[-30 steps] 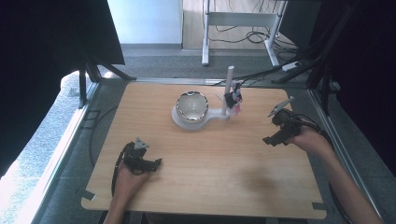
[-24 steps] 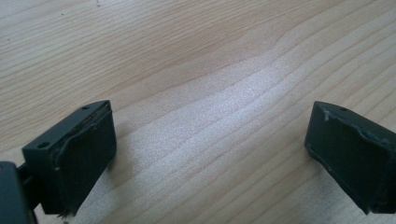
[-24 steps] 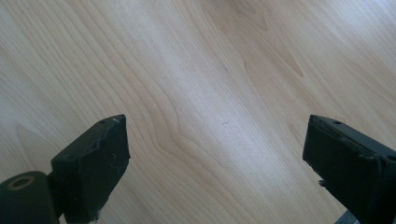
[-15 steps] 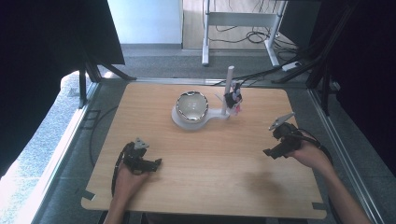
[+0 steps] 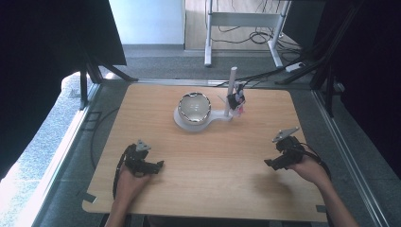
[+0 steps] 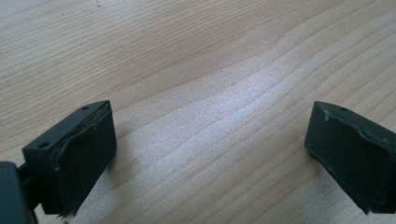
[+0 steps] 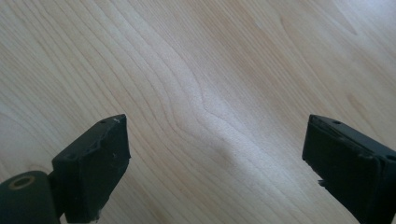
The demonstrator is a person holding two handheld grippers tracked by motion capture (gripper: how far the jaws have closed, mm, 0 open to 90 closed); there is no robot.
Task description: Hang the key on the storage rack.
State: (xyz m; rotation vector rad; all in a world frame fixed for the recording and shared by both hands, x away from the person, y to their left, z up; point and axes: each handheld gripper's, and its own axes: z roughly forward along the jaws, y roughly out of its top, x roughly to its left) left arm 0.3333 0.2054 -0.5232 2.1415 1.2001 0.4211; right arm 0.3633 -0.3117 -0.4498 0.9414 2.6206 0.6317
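Surface: light wooden table (image 5: 203, 175) with pronounced grain, resting on a metal frame. Surroundings: grey floor, dark panels at left and right, cables (image 5: 257, 35) and a white desk frame (image 5: 246, 19) beyond the far edge.

Left hand-held gripper (image 5: 158, 165): held low at the near left of the table, jaws pointed toward the table's middle. Released; jaws spread wide over bare wood in the left gripper view (image 6: 210, 154), nothing between them. Left hand (image 5: 127, 178) wrapped around the body from below, grey plate on top.

Right hand-held gripper (image 5: 268, 163): held low at the near right of the table, jaws pointed toward the left. Released; jaws spread wide over bare wood in the right gripper view (image 7: 215, 158), nothing between them. Right hand (image 5: 307, 169) behind the body, black cable trailing off to the right.

Nearest things: shiny metal bowl (image 5: 194, 107) seated on a white base (image 5: 217, 116) at the far middle of the table, well apart from both grippers. White upright post (image 5: 231, 87) at the right end of that base, with a small dark and pink fitting (image 5: 236, 101) clipped beside it. Open wood between bowl and grippers; no obstruction in that stretch.
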